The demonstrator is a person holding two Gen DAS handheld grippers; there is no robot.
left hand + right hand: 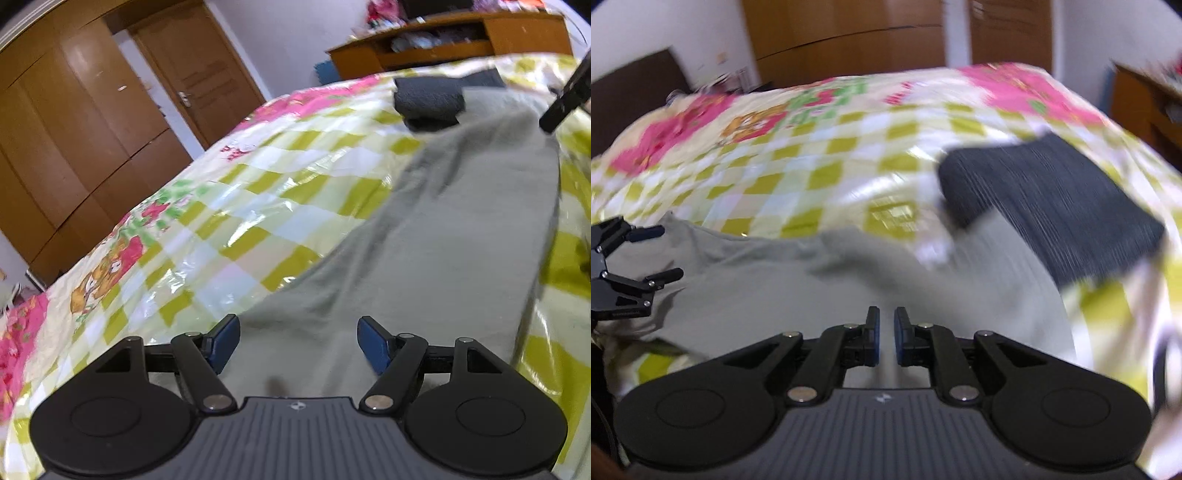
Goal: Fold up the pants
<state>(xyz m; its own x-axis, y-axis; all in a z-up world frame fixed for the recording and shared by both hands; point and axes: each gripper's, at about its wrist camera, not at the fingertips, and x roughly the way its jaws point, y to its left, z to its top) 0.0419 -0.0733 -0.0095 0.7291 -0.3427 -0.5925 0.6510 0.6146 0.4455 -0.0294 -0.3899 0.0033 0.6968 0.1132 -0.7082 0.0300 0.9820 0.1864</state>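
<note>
left claw stands wide apart over the near end of the pants, nothing between its blue pads. i see the grey pants laid out long on the bed, over a checked green and pink cover. right claw is nearly together, a thin gap showing, gripping nothing, poised above the pants. a folded dark cloth lies at the pants' far end. my right view is blurred. a wardrobe stands beyond the bed.
</note>
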